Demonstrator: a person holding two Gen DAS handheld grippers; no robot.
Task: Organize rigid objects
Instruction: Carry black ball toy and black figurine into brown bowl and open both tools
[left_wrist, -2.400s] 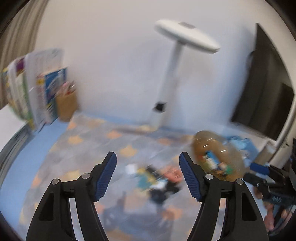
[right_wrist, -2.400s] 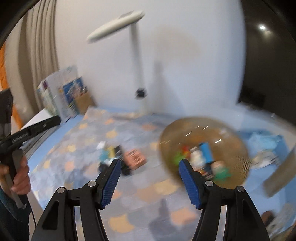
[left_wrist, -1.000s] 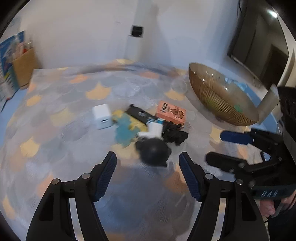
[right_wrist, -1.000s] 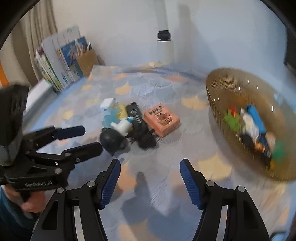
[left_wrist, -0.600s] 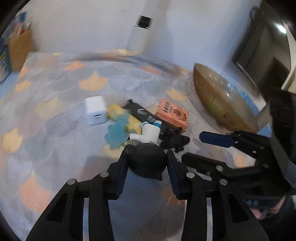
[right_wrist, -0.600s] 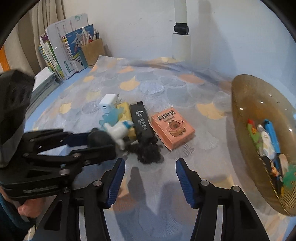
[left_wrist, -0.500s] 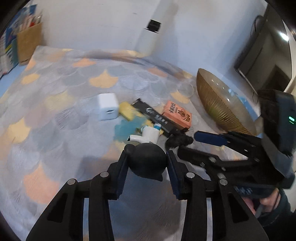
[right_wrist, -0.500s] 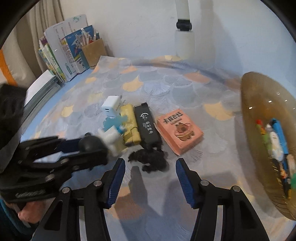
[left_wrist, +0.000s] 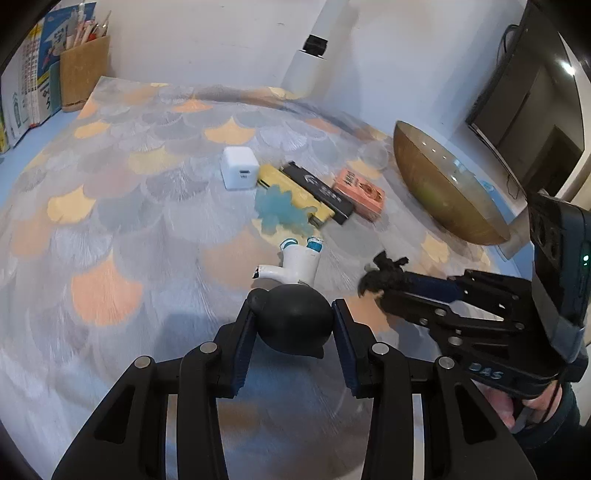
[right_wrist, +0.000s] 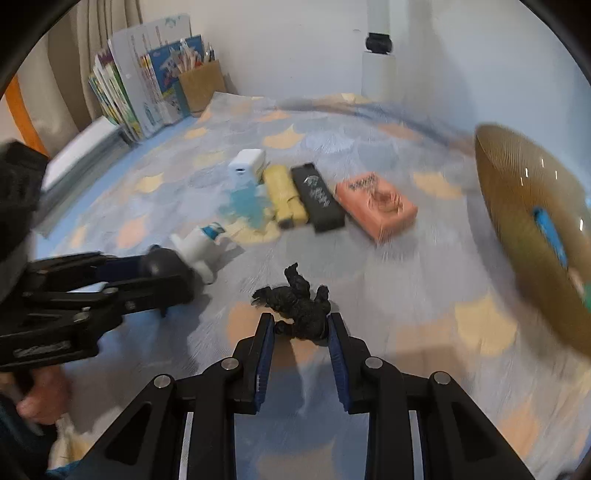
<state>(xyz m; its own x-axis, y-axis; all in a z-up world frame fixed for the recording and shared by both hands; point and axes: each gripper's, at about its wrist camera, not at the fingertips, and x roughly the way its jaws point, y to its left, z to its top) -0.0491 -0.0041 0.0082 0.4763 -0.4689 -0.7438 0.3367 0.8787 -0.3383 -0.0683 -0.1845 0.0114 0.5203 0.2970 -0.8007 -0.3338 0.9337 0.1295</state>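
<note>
My left gripper (left_wrist: 295, 307) is shut on the round black head (left_wrist: 293, 325) of a toy whose white body (left_wrist: 297, 264) sticks out ahead of the fingers. To its right, my right gripper (right_wrist: 301, 320) is closing on a small black figurine (right_wrist: 299, 301), and its blue pads touch the figurine's sides. In the left wrist view the figurine (left_wrist: 384, 275) sits at the tip of that gripper. On the patterned mat lie a white charger cube (left_wrist: 239, 172), a blue splat shape (left_wrist: 282, 212), a yellow bar (left_wrist: 291, 192), a black bar (left_wrist: 317, 192) and an orange box (left_wrist: 360, 192).
A wide brown bowl (right_wrist: 517, 206) with several small items inside stands at the right. Books and a cardboard pen holder (left_wrist: 83, 70) line the far left edge. A white lamp post (left_wrist: 314, 55) stands at the back and a dark screen (left_wrist: 535, 122) at the far right.
My left gripper shut on the toy's black head and drew it away from the pile. My right gripper came down over the black figurine and its jaws narrowed onto it.
</note>
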